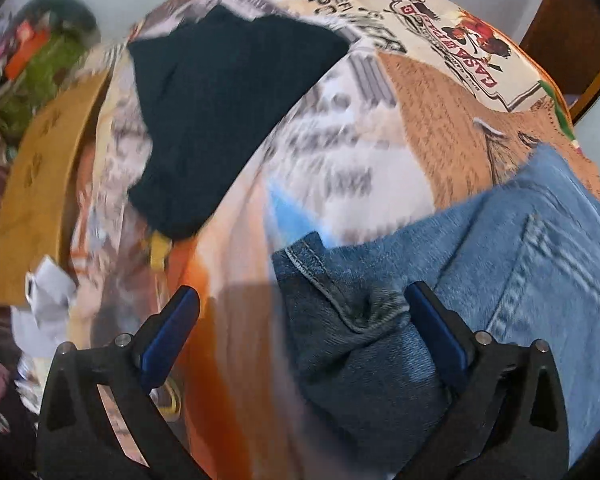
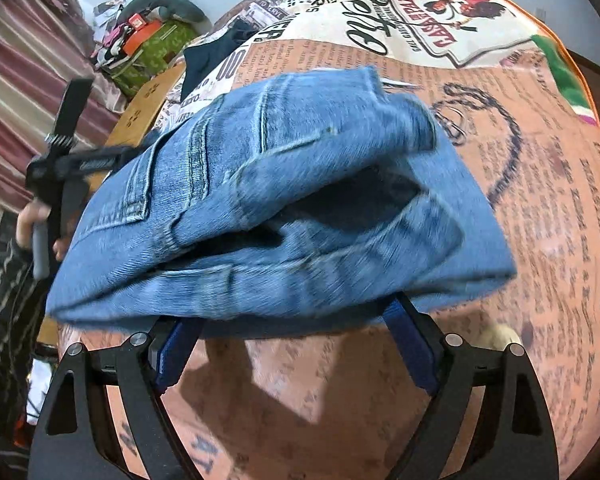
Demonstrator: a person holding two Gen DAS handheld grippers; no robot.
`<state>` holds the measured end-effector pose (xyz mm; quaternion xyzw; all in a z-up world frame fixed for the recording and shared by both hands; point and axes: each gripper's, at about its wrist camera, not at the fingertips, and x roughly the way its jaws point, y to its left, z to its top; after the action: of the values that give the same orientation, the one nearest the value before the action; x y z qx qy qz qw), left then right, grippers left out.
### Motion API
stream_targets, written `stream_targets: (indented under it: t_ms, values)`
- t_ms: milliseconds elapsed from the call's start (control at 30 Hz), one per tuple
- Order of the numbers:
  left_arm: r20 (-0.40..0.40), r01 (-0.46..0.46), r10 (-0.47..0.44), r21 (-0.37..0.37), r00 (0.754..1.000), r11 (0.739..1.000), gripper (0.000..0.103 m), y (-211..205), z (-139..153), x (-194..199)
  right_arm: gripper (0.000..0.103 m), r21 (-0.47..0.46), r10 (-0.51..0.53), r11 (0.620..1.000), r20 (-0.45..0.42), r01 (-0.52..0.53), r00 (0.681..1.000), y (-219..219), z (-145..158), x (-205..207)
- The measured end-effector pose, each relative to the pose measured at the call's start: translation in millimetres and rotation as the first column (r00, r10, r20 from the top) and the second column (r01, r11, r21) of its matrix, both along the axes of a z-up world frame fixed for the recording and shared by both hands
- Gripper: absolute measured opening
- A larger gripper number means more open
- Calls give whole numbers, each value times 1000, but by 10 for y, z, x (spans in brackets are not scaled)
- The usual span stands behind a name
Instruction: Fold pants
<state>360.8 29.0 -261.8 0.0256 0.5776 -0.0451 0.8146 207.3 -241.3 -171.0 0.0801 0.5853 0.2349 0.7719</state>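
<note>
Blue denim pants (image 2: 284, 200) lie folded into a thick bundle on the printed tablecloth (image 2: 540, 240). In the left wrist view the pants (image 1: 480, 280) fill the lower right. My left gripper (image 1: 300, 300) is open; its right finger (image 1: 440, 328) rests against the denim's corner seam, its left finger (image 1: 172, 328) over the cloth. My right gripper (image 2: 296, 332) is open at the bundle's near edge, its fingertips hidden under the denim. The left gripper also shows at the left of the right wrist view (image 2: 60, 160), beside the bundle.
A dark navy folded garment (image 1: 228, 120) lies further back on the table. A wooden chair back (image 1: 40, 184) stands at the left edge. A green patterned bag with clutter (image 2: 148, 52) sits beyond it. Crumpled white paper (image 1: 48, 292) lies at the left.
</note>
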Motion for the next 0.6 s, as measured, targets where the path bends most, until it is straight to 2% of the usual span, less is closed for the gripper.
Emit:
stream_targets:
  t_ms: [100,300,400,533,600]
  values:
    - [-16,15,-16,-20,1000,1000,103,150,44,-220,87,-41,23,999,36,-22,999,51,33,16]
    - [-22,-7,7,-17,1000,1000,103,280,150,-740,87,-30,4,1000,50,-2,999,-45,90,-48]
    - [-33,-33,31,-53,999,998,103,284,190,-947,87,-23,-13,1000,57,14,998,-104,130,-90]
    - [-31,-20,17,-103,999,995,103,238,240,-1174,87,-25,-22,999,84,24,996,-179,240,-150]
    - [-42,-33,27,-147,999,989,103,232,236,-1263,87,-26,-30,999,100,33,995,-226,297,-176]
